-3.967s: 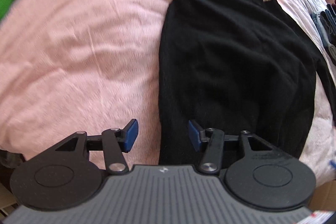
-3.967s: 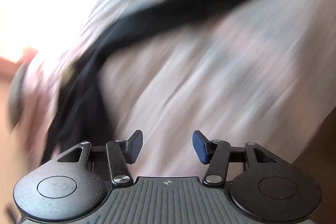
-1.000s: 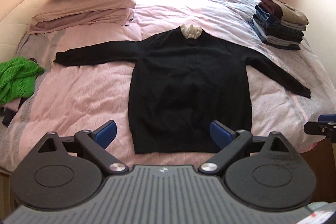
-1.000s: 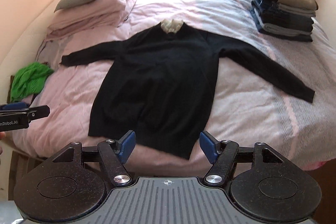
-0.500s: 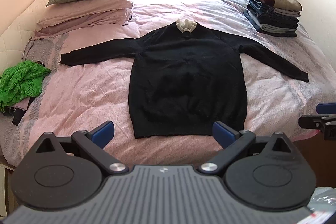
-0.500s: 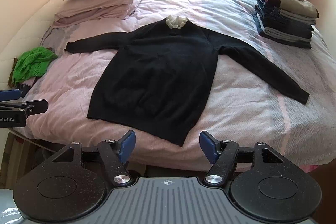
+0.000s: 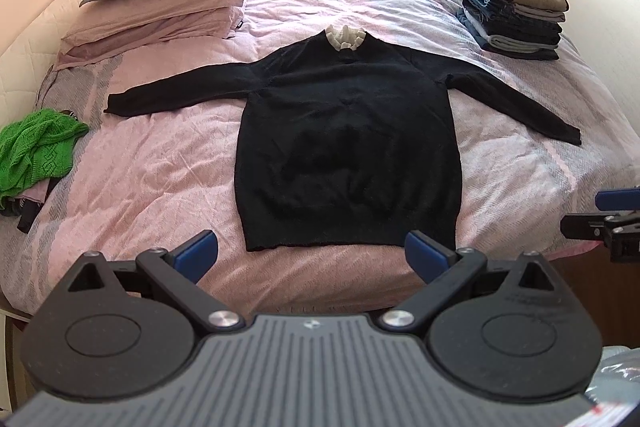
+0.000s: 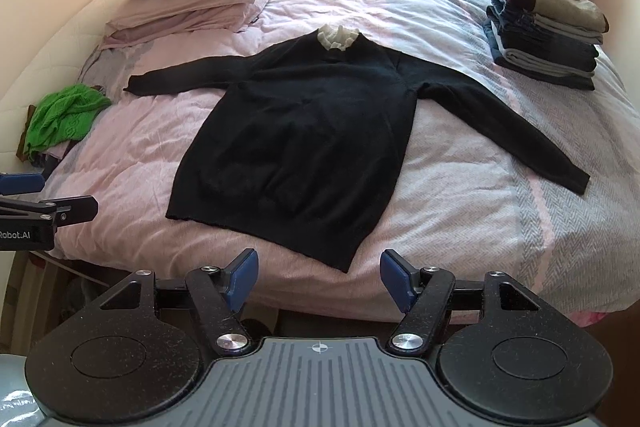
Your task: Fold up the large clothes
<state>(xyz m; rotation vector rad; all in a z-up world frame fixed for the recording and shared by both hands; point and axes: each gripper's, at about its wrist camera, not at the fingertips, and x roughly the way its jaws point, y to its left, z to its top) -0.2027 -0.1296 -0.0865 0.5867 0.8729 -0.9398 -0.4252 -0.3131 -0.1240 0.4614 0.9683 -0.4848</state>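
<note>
- Sweater: it lies flat on the bed, in the middle of both frames, hem toward us, both sleeves spread wide, and a pale collar at the neck pointing to the window.
- We hold the left tool low in the left-wrist frame, jaws spread wide and empty, short of the hem and not touching cloth.
- We hold the right tool low in the right-wrist frame, jaws also apart and holding nothing, off the near hem corner.
- We judge that no fold has begun; a sleeve or a hem corner looks like the first thing to take.
- Risk: the knit looks thick and limp, so a pinch on one layer only could lift the front off the back and bunch it.
- Risk: the right sleeve runs far toward the right of the frame; dragging it across could pull the body askew on the soft cover.
- Risk: the cover is soft and rumpled, so a low tool could nip the bedding along with the cloth.
- Risk: the folded stack at upper right and the green knit at the left edge sit well apart, yet a wide swing could reach them.
</note>
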